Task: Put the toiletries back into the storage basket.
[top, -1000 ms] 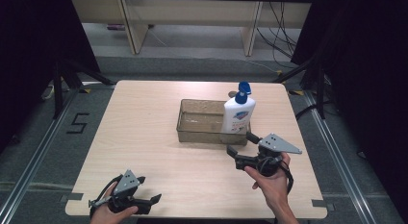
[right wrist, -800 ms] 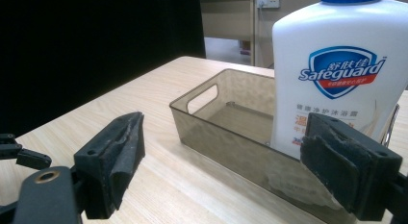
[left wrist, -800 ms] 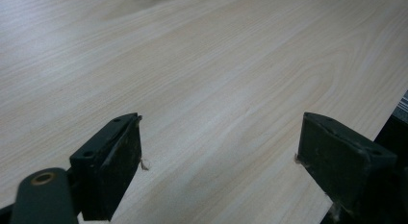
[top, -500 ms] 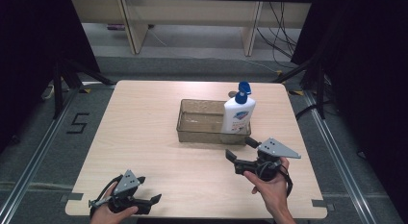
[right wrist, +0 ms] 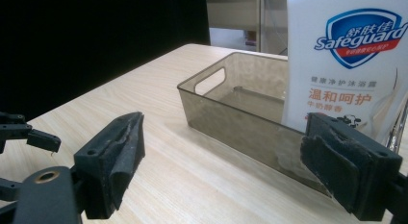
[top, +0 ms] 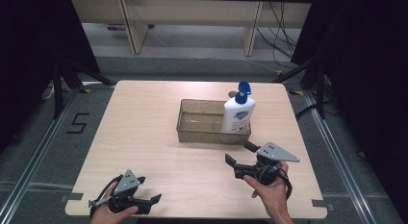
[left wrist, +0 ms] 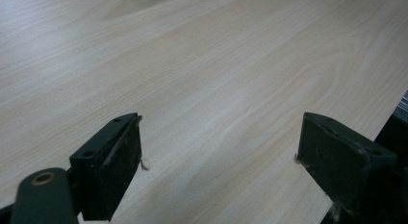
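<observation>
White soap bottle (top: 237,114) w/ blue pump stands upright in the right end of the clear bin (top: 202,133), just ahead of the right claw (top: 239,156) and apart from it; in the right claw view the bottle (right wrist: 346,65) sits behind the bin wall (right wrist: 231,118), slightly right of centre between the jaws. Right claw is released, jaws wide, nothing between them, low over the table (top: 144,132). Left claw (top: 149,201) is well back & to the left of the bin near the table's front edge, also released, jaws spread over bare wood (left wrist: 216,89).
</observation>
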Tool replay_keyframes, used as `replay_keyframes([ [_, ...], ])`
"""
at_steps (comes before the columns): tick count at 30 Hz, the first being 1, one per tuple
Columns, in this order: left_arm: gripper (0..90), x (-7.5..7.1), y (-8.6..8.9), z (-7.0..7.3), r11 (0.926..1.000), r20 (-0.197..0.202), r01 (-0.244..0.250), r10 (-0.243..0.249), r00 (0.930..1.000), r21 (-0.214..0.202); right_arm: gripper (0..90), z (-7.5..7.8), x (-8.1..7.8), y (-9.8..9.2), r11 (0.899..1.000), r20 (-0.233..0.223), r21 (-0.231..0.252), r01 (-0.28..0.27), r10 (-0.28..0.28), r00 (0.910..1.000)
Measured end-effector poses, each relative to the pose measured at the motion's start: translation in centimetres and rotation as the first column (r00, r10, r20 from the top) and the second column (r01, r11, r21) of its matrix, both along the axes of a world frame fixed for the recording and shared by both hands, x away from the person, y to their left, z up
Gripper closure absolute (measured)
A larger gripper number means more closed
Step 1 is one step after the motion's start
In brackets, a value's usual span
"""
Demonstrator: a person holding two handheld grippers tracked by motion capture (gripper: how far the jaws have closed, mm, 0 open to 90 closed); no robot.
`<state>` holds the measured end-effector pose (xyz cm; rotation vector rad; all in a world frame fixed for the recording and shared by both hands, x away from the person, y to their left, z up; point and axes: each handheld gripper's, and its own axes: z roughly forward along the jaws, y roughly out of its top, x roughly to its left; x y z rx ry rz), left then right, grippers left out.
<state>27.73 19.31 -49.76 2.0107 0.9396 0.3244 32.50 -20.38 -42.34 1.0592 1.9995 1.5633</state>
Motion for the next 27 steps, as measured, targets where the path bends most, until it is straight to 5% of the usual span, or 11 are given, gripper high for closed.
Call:
replay_keyframes([
  [6,14.9,0.0,0.0,0.0,1.0000,0.000,-0.001,0.001,1.0000,-0.002,15.6,-0.2,-0.3,0.0,1.000,-0.033,0.008,-0.006,0.006,0.9994],
  [7,14.9,0.0,0.0,0.0,1.0000,0.000,-0.001,0.001,1.0000,-0.002,15.6,-0.3,-0.3,-0.2,1.000,-0.010,-0.014,0.001,-0.001,0.9999],
  [8,14.9,0.0,0.1,0.0,1.0000,0.000,0.002,-0.002,1.0000,0.005,15.6,-0.4,-0.5,0.0,1.000,-0.041,0.009,0.005,-0.005,0.9991],
  [10,15.0,0.0,0.0,0.0,1.0000,0.000,-0.002,0.002,1.0000,-0.003,15.7,-0.5,-0.4,-0.2,1.000,-0.016,-0.012,-0.003,0.003,0.9999],
  [12,15.0,0.0,0.0,0.0,1.0000,0.000,-0.001,0.001,1.0000,-0.002,15.6,-0.6,-0.6,0.0,1.000,-0.046,0.018,-0.006,0.006,0.9989],
  [15,15.0,0.0,0.0,0.0,1.0000,-0.001,0.000,0.000,1.0000,-0.002,15.7,-0.7,-0.5,-0.1,1.000,-0.020,-0.004,-0.007,0.007,0.9998],
  [27,15.0,0.0,0.0,0.1,1.0000,-0.001,0.000,0.000,1.0000,0.006,15.6,-1.2,-1.0,-0.1,1.000,-0.049,0.004,-0.015,0.015,0.9987],
])
